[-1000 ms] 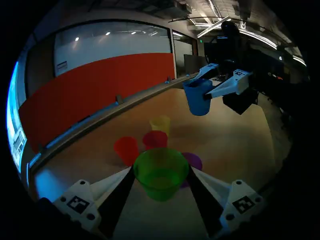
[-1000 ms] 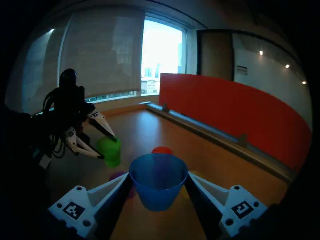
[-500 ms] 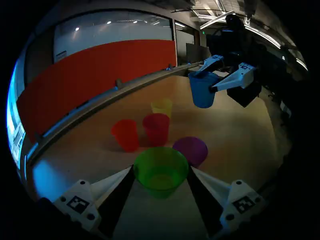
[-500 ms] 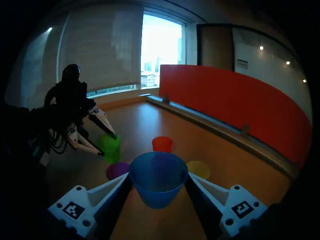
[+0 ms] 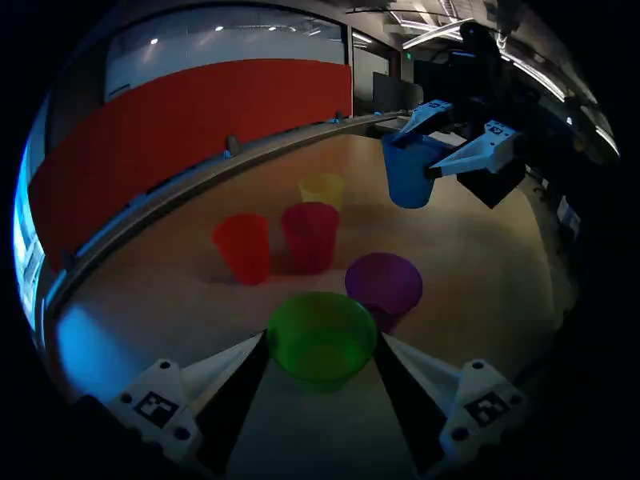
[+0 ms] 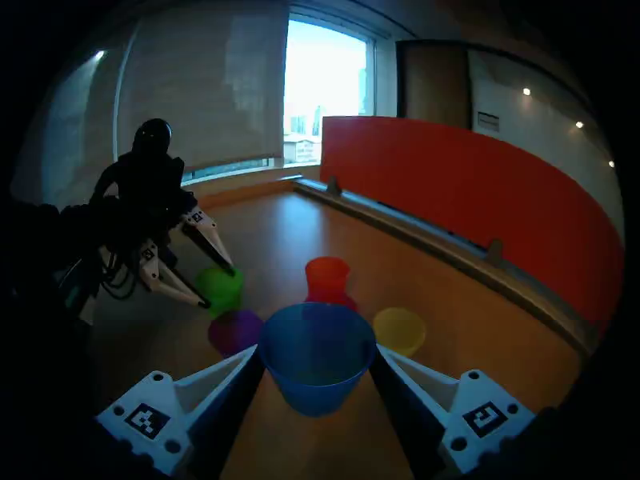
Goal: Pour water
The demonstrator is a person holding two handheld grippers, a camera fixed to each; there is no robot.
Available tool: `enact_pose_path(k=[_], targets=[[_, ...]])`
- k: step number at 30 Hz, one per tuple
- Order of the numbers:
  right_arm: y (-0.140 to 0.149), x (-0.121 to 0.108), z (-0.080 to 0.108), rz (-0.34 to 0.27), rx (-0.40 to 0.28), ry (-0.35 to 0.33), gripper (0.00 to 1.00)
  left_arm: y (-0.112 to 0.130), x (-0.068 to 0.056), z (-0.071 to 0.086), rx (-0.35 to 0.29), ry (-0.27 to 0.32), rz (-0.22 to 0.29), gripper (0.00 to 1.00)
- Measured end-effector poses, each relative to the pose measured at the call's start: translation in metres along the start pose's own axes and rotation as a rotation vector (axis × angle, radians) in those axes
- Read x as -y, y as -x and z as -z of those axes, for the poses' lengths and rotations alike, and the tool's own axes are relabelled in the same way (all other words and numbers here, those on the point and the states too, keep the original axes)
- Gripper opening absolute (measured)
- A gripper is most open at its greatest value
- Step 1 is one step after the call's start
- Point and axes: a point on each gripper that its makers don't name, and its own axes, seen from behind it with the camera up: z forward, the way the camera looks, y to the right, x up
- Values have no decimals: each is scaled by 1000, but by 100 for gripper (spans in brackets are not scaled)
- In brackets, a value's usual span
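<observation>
Left gripper (image 5: 320,338) clamps green cup (image 5: 322,352), right gripper (image 6: 318,350) clamps blue cup (image 6: 317,376), both above mid tabletop (image 5: 480,264), well apart; judged best: bring rims close, hold receiving cup level, tip the other slowly

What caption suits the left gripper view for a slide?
Left gripper holding a green cup near purple cup, red cup, orange cup and yellow cup; right gripper holds a blue cup.
</observation>
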Motion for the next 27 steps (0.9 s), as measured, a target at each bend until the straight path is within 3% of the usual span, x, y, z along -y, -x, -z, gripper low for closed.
enact_pose_path(k=[17, 27], targets=[[12, 0, -7, 4, 30, 2, 92, 14, -1, -11, 8, 11, 14, 89], [20, -2, -12, 4, 46, 11, 92, 19, 0, -7, 4, 20, 28, 89]])
